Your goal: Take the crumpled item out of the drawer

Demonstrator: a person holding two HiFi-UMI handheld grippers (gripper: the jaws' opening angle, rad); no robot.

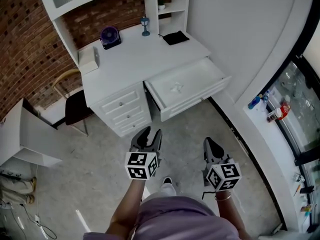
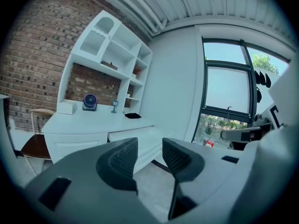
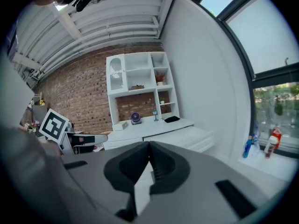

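The white desk's drawer (image 1: 196,102) stands pulled out, and a small crumpled white item (image 1: 176,87) lies on its floor near the middle. Both grippers hang over the concrete floor in front of the desk, well short of the drawer. My left gripper (image 1: 150,135) (image 2: 149,146) is open, with an empty gap between its dark ribbed pads. My right gripper (image 1: 212,147) (image 3: 149,147) is shut, tips touching, with nothing in it. The drawer (image 2: 140,133) shows far off in the left gripper view and also in the right gripper view, where the drawer (image 3: 187,136) hides its contents.
On the desk top (image 1: 135,56) stand a small purple fan (image 1: 109,36), a white box (image 1: 88,60), a blue goblet (image 1: 145,26) and a black cloth (image 1: 175,37). A chair (image 1: 75,106) sits left of the drawer stack. Bottles (image 1: 276,113) line the window sill at right.
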